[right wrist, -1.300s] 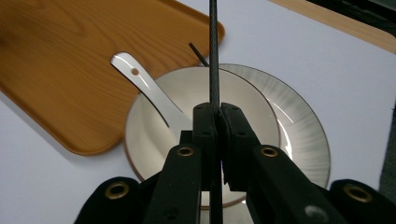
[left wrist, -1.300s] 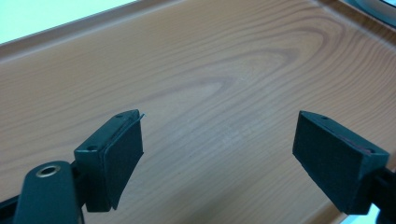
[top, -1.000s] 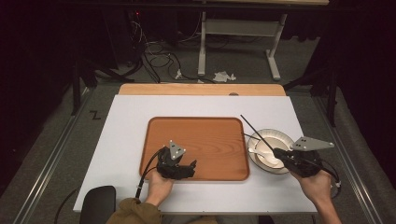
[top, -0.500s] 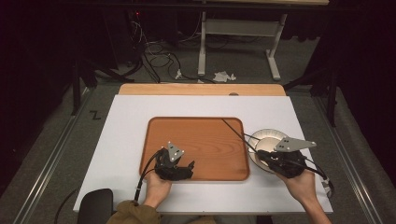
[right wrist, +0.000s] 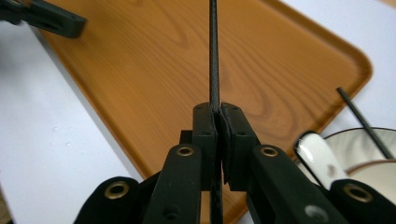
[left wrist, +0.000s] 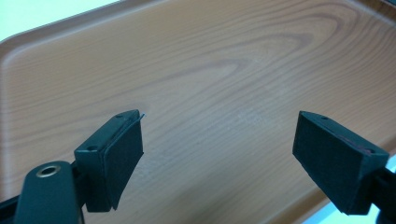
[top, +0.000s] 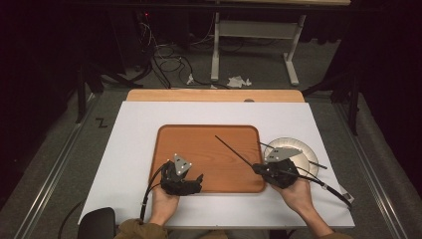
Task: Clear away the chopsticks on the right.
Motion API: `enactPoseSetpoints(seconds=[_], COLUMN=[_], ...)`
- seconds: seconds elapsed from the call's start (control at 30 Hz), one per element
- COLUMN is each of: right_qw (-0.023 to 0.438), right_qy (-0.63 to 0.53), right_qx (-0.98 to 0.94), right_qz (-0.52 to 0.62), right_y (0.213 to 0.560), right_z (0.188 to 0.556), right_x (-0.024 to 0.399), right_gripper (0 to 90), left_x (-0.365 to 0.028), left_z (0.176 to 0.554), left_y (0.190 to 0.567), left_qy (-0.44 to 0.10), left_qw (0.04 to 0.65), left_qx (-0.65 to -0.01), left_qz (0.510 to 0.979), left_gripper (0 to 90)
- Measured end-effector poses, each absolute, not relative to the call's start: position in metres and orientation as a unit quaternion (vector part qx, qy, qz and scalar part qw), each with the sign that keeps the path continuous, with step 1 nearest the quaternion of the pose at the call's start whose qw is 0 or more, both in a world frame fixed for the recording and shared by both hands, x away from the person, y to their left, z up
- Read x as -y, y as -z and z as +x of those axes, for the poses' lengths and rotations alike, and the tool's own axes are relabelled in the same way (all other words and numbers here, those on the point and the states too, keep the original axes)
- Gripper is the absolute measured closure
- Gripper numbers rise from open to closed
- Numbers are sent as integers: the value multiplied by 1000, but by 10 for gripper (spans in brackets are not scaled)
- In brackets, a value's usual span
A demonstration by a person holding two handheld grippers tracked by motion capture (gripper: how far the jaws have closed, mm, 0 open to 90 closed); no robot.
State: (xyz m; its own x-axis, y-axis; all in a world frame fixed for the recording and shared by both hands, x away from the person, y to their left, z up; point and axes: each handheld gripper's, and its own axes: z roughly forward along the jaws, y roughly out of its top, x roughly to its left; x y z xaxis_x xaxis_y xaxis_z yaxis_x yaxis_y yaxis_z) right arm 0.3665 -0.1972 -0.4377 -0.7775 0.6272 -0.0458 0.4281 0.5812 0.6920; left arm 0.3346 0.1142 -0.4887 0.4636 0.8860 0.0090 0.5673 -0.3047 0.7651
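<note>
While the right tool [top: 260, 169] is held at the near right corner of the wooden tray [top: 209, 144], its jaws are pressed together on a thin black chopstick [top: 234, 152], which is gripped near one end. In the right gripper view the chopstick [right wrist: 214, 56] is seen running straight up from the closed pads and out over the tray [right wrist: 154, 70]; in the high view its free end is seen reaching toward the tray's middle.

At the near edge of the tray, on its left half, the left tool [top: 196, 180] is held in the person's left hand [top: 164, 201]. In the left gripper view its jaws are seen spread wide, with nothing between them, and the bare wood grain of the tray [left wrist: 210, 70] lies beyond them.

Just right of the tray, a white bowl [top: 306, 152] is set on the white worktop [top: 129, 144]. A second black chopstick [top: 293, 157] is laid across it, and in the right gripper view that chopstick [right wrist: 364, 123] is seen slanting over the bowl's rim, beside a white spoon [right wrist: 322, 158] whose position in the bowl cannot be told exactly.

Farther off, a strip of bare wood [top: 214, 95] is seen along the far edge of the worktop.
</note>
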Motion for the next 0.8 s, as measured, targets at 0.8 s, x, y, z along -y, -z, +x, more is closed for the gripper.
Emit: enactPoseSetpoints(seconds=[0.8], right_qw=[129], right_qy=[-286], right_qx=[-893], right_qz=[323], right_y=[488], right_z=[403], right_x=[167], right_gripper=[858], left_x=[-126], left_z=[319], left_y=[488], left_qy=[-236], left_qw=[355], left_qx=[-488], left_qz=[762], left_gripper=[164])
